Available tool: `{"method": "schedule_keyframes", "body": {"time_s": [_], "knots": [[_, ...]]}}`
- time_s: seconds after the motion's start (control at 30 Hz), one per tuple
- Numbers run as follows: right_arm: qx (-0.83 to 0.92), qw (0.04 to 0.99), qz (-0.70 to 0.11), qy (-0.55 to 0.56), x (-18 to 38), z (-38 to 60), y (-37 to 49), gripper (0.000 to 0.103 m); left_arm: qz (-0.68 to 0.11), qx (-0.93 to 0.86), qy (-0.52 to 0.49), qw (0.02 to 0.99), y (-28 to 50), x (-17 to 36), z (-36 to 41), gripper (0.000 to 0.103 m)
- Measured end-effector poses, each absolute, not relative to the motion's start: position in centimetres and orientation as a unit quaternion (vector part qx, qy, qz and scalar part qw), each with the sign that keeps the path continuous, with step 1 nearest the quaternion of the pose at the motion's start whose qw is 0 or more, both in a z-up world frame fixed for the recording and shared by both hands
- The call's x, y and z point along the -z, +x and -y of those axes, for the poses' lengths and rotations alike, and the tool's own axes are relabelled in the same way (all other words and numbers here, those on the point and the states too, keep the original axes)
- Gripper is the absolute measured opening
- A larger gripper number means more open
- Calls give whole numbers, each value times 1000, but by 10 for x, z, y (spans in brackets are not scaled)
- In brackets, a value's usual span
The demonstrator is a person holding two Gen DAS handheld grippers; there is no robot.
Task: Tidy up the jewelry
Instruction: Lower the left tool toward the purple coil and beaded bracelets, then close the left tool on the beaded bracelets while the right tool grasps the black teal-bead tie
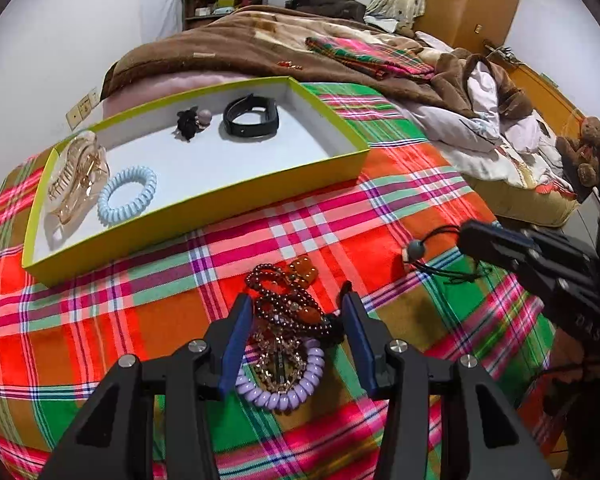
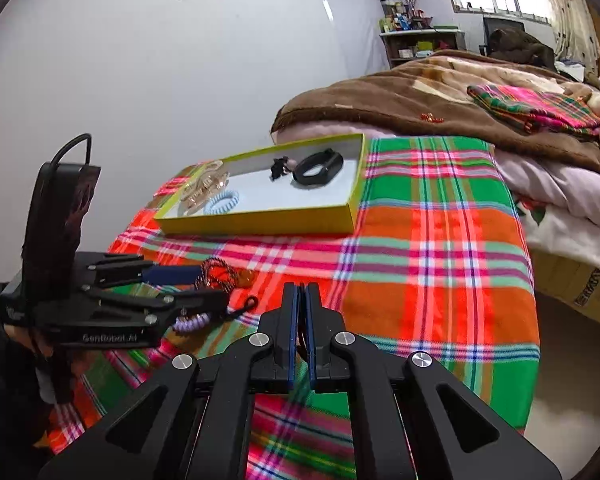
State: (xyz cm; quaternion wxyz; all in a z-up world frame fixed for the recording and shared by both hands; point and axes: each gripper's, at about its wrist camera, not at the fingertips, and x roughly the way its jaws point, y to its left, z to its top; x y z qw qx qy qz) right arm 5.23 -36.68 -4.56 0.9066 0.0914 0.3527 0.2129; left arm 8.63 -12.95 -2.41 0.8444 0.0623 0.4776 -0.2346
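Meanwhile, left gripper [image 1: 296,316] agape around bead bracelet [image 1: 290,300] (right gripper [image 2: 300,300] clamping black cord [image 1: 444,270]).

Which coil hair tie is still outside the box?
The purple coil hair tie, lying on the plaid blanket between the left hand-held gripper fingers; the blue one is boxed.

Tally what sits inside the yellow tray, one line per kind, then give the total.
In the yellow tray:
Hair claw clip, clear amber: 1
Spiral hair tie, light blue: 1
Black hair tie with a pink bead: 1
Black wristband: 1
Total: 4
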Motion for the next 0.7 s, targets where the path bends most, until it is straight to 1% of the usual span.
{"method": "schedule_keyframes", "body": {"time_s": [0.17, 0.23, 0.27, 0.37, 0.43, 0.5, 0.6, 0.7], "knots": [[-193, 909, -364, 66, 52, 369, 45, 4, -493, 215, 57, 841, 94, 29, 132, 48], [-179, 910, -372, 52, 56, 370, 44, 4, -494, 212, 57, 842, 95, 29, 134, 45], [-177, 909, -373, 51, 57, 372, 45, 4, -494, 210, 57, 842, 95, 29, 135, 43], [-171, 909, -378, 49, 59, 376, 45, 4, -496, 208, 57, 841, 97, 29, 136, 29], [-164, 908, -382, 46, 60, 378, 47, 4, -495, 209, 55, 842, 97, 28, 136, 26], [-159, 909, -384, 43, 61, 378, 48, 5, -491, 213, 53, 843, 97, 26, 136, 18], [-152, 908, -389, 34, 62, 378, 51, 15, -484, 218, 47, 846, 96, 21, 135, 13], [-152, 906, -396, 17, 63, 373, 53, 16, -479, 224, 31, 848, 96, 18, 131, 12]]}}
